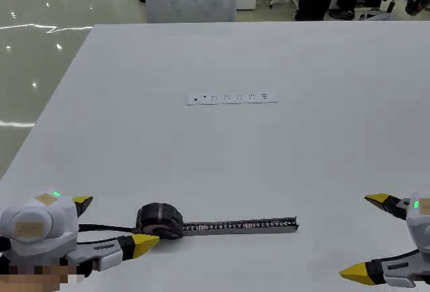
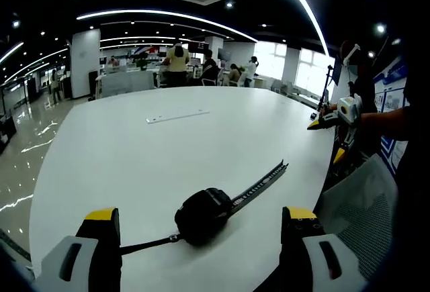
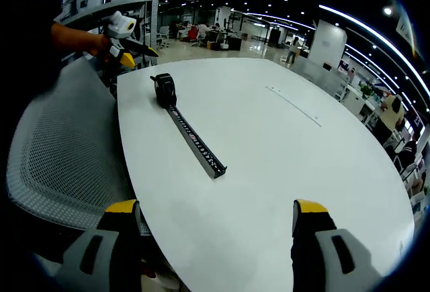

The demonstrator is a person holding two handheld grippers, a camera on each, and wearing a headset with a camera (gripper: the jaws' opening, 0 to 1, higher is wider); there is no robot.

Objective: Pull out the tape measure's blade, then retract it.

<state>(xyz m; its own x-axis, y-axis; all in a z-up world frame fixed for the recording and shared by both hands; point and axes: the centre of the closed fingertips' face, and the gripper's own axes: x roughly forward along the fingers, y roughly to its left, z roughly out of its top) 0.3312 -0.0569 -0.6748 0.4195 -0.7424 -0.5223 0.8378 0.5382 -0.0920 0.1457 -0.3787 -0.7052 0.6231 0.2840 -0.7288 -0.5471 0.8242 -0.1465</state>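
The left gripper [image 1: 113, 222] points right at the tape measure [image 1: 160, 220], jaws apart and empty. The right gripper [image 1: 367, 236] faces left, jaws wide, well clear of the drawn-out blade [image 1: 242, 225].

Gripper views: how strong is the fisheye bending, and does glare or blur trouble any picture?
Left gripper view: the table edge bows strongly, yet the tape measure is sharp. Right gripper view: same bowing; the blade reads crisp. Head view: straight lines, lamp glare on the floor, even light.
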